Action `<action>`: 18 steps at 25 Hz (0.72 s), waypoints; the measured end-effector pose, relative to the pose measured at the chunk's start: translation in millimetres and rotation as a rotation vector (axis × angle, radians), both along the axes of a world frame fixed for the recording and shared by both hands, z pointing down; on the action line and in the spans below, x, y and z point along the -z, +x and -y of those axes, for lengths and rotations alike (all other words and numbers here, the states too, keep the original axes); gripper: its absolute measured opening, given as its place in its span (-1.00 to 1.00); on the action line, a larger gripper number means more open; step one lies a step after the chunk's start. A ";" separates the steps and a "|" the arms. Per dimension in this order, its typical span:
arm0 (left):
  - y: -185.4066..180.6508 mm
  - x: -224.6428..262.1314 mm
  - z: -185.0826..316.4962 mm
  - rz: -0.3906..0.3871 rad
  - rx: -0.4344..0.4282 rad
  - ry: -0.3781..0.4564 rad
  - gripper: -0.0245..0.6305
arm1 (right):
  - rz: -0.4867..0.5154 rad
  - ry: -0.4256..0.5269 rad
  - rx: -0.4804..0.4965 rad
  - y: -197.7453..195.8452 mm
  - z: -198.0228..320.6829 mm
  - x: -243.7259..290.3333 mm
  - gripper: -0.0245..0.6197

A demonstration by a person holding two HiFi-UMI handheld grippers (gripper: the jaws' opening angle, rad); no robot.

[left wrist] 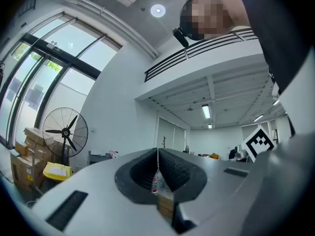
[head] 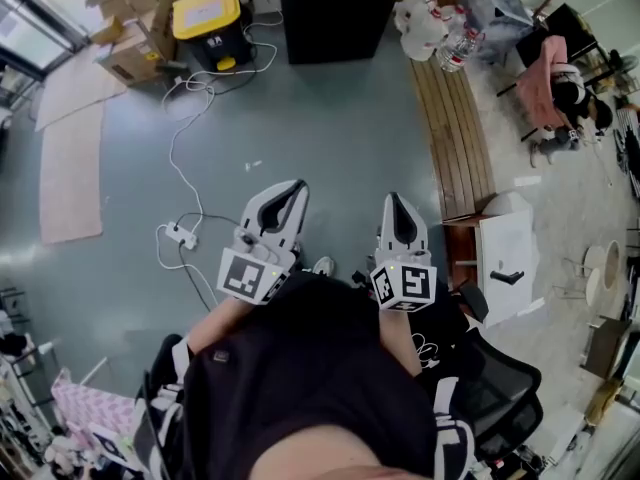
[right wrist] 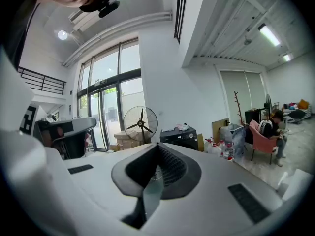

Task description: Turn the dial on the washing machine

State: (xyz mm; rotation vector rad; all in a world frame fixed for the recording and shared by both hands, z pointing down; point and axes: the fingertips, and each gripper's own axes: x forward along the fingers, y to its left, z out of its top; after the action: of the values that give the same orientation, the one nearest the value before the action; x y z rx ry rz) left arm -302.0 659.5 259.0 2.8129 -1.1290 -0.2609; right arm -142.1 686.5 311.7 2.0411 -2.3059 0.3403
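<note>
Grey floor [head: 330,128] lay below, cable [head: 180,158] ahead-left of tongs | left tongs [head: 296,186] stood shut, empty | right tongs [head: 393,201] likewise shut, empty | washer and dial showed in no view | dial judged rigid, smooth, slip-prone: pinch its rim on opposite sides

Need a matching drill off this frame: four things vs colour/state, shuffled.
Things:
1. bin lid
2. armchair
3. bench
4. left gripper

Colour or state:
a. pink
b. shut
c. yellow
d. brown wooden slats

Pairs: 1-c, 2-a, 3-d, 4-b.
</note>
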 end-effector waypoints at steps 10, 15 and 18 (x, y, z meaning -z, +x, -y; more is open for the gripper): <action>-34.0 -9.5 40.2 -0.005 -0.013 -0.007 -0.85 | -0.009 0.014 -0.033 -30.2 43.6 -4.2 -0.09; -47.1 -23.9 71.9 -0.005 -0.029 -0.026 -0.85 | -0.008 0.010 -0.055 -42.0 75.1 -14.4 -0.09; -45.2 -34.4 97.1 0.002 -0.041 -0.030 -0.85 | -0.005 0.005 -0.066 -41.1 101.4 -25.0 -0.09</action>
State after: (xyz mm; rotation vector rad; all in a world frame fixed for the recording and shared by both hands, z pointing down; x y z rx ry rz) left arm -347.3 562.4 293.4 2.8070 -1.0655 -0.2355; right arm -183.2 585.1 336.7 2.1221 -2.2425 0.3311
